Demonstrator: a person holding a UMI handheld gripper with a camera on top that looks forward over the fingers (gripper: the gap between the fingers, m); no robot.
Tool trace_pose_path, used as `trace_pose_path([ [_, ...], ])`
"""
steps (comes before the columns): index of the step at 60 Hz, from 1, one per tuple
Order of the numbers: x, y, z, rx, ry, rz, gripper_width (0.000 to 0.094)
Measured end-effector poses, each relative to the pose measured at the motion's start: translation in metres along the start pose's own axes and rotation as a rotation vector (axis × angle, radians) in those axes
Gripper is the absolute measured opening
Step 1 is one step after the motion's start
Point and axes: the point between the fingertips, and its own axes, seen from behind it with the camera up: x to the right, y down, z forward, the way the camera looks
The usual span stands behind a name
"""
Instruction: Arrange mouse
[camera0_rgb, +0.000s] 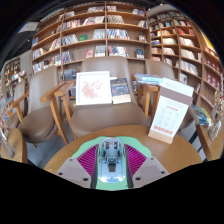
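- So, the gripper (111, 165) has the mouse (110, 160) squeezed between its two pink pads (90, 160), both fingers pressing on its sides.
- The mouse looks pale/whitish with a greenish tint and sits right at the fingertips, held up above the round wooden surface (170, 155).
- Its long axis seems to run straight ahead along the fingers, pointing away from the camera toward the chairs. Can't tell which end is the front, it's too small to make out.
- Just beyond the fingers there's a wooden chair (100, 105) pulled up to the surface, with another chair (40, 110) off to the left.
- An open book or magazine (93, 88) is propped on the chair back, and a darker booklet (121, 90) sits beside it on the right.
- A white standing sign card (170, 108) is on the right side of the surface, tilted a bit.
- Behind all that, tall bookshelves (95, 35) packed with books fill the background.
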Motion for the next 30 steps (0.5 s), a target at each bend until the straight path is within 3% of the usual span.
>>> trace_pose_path([
  [7,0.008,0.033,0.032,-0.06,-0.012,-0.01,0.0407],
  [23,0.014,0.044,0.043,-0.049,-0.005,-0.041,0.0498],
  [25,0.013,0.044,0.044,-0.048,-0.007,-0.056,0.0545],
  [30,0.018,0.04,0.042,-0.028,0.022,-0.111,0.0817],
])
